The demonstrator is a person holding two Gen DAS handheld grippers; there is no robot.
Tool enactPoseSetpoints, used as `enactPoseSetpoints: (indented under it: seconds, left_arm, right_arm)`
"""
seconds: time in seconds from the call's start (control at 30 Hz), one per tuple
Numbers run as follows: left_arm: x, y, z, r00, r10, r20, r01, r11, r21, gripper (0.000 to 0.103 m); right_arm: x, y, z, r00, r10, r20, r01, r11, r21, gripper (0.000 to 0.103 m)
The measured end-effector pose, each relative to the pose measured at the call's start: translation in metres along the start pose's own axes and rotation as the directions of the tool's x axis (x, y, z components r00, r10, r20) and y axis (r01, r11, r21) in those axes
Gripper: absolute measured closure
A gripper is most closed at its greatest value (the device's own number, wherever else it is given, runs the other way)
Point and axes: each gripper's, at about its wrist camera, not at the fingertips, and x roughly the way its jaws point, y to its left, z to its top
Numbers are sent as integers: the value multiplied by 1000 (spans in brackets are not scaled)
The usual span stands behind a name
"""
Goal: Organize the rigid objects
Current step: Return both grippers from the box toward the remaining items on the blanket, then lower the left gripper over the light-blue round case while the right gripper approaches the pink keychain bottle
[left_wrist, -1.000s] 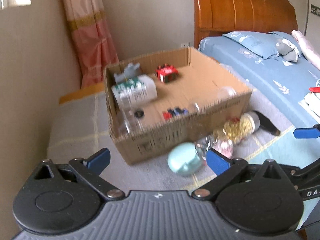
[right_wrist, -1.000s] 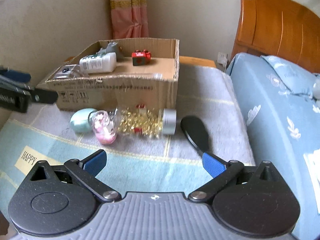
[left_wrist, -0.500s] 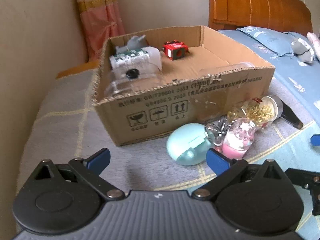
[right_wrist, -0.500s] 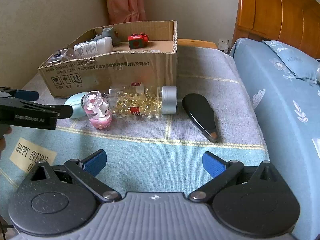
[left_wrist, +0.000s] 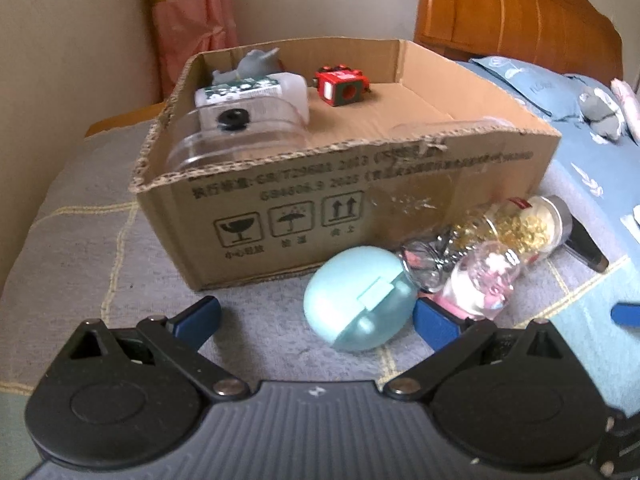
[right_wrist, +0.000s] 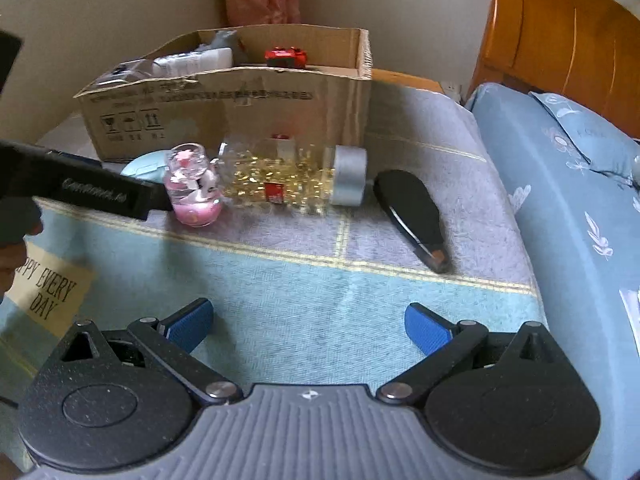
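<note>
A cardboard box (left_wrist: 344,204) (right_wrist: 224,120) stands on the blanket and holds a white bottle (left_wrist: 256,96), a red toy (left_wrist: 342,86), a grey figure (left_wrist: 256,64) and a clear container (left_wrist: 236,144). In front of it lie a mint egg-shaped case (left_wrist: 360,300) (right_wrist: 144,168), a pink globe jar (left_wrist: 484,284) (right_wrist: 194,190), a jar of gold beads (left_wrist: 520,228) (right_wrist: 288,180) and a black oval object (right_wrist: 412,212). My left gripper (left_wrist: 316,316) is open just short of the mint case. My right gripper (right_wrist: 308,320) is open over bare blanket.
A blue bed (right_wrist: 568,184) with a wooden headboard (right_wrist: 560,40) borders the right side. A grey plush (left_wrist: 600,108) lies on it. The wall and a pink curtain (left_wrist: 192,20) close off the back. A "HAPPY EVERY DAY" label (right_wrist: 48,292) marks the blanket.
My left gripper has dropped lower and closed in on the mint case. The right gripper has moved forward toward the jars. Both stayed open.
</note>
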Motion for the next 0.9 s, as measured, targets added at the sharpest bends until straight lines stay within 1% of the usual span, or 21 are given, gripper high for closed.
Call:
enactPoseSetpoints:
  seconds: [0.17, 0.33, 0.43, 0.5, 0.63, 0.8, 0.9]
  left_arm:
    - [-5, 17, -6, 999, 50, 3, -50, 998, -38, 1]
    - [-12, 39, -13, 995, 98, 1, -98, 991, -89, 1]
    - [-14, 44, -16, 995, 101, 3, -100, 991, -94, 1]
    - [-14, 44, -15, 995, 102, 2, -101, 990, -95, 1]
    - [-16, 48, -16, 995, 100, -7, -100, 991, -92, 1]
    - [-21, 57, -18, 993, 110, -39, -113, 988, -104, 1]
    - [-25, 63, -20, 991, 121, -53, -126, 987, -103, 1]
  right_arm:
    - [-1, 1, -4, 1000, 0, 17, 0, 1000, -2, 0]
    - [0, 2, -3, 1000, -5, 15, 5, 1000, 2, 0]
    - [1, 4, -1, 1000, -6, 9, 6, 1000, -2, 0]
    - [0, 11, 2, 1000, 7, 17, -6, 999, -35, 0]
    - [-10, 30, 11, 995, 69, 74, -60, 991, -117, 0]
    - [-17, 56, 29, 978, 171, 122, -142, 966, -216, 0]
    - [-17, 72, 40, 967, 209, 144, -165, 949, -270, 0]
